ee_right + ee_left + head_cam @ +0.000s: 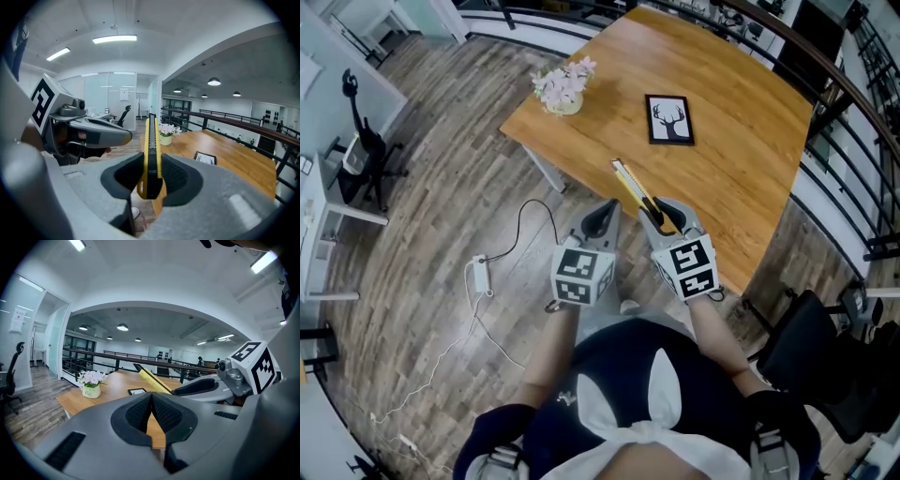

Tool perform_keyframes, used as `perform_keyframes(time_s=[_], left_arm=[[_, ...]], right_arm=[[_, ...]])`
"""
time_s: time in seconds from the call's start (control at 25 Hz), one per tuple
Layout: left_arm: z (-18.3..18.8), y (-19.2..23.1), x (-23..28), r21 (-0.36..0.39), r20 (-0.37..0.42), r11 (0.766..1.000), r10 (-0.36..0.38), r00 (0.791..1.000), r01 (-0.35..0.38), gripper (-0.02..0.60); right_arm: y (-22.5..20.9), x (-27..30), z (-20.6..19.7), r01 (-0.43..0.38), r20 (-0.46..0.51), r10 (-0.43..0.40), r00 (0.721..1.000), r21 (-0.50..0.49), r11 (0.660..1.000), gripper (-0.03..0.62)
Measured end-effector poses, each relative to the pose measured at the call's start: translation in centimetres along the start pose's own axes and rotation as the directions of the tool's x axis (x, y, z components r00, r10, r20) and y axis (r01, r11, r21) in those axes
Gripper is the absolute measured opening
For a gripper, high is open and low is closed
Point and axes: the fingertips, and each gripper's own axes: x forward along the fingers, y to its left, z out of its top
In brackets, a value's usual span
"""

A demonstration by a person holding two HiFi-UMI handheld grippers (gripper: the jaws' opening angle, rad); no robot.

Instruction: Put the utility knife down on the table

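Observation:
A yellow and black utility knife (634, 190) sticks out forward from my right gripper (664, 221), which is shut on its handle end; the blade end reaches over the near edge of the wooden table (741, 141). In the right gripper view the knife (151, 154) stands on edge between the two pads. My left gripper (601, 218) hovers just left of it over the floor, shut with nothing between its pads (140, 411). From the left gripper view the knife (154, 379) and the right gripper (206, 386) show at the right.
On the table stand a small pot of pink flowers (563, 86) and a framed deer picture (669, 119). A black railing (839, 103) curves round the table's far side. A power strip with cable (479, 275) lies on the floor; office chairs (361, 141) stand left and lower right.

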Motion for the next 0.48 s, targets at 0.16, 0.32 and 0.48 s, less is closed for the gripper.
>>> perform_keyframes(time_s=[0.16, 0.32, 0.48], left_arm=[[1.4, 3.4, 2.3, 0.006, -0.014, 1.000, -0.013, 1.000, 0.013, 0.017], [3.2, 7.6, 4.2, 0.005, -0.009, 1.000, -0.011, 1.000, 0.011, 0.017], [5.1, 11.4, 5.8, 0.011, -0.006, 1.000, -0.004, 1.000, 0.004, 0.017]], right_arm=[[-1.6, 3.6, 2.1, 0.010, 0.004, -0.010, 1.000, -0.004, 1.000, 0.115], [-3.0, 7.5, 4.7, 0.021, 0.017, -0.021, 1.000, -0.009, 1.000, 0.115], [-4.4, 10.7, 7.5, 0.029, 0.037, -0.028, 0.999, -0.019, 0.999, 0.115]])
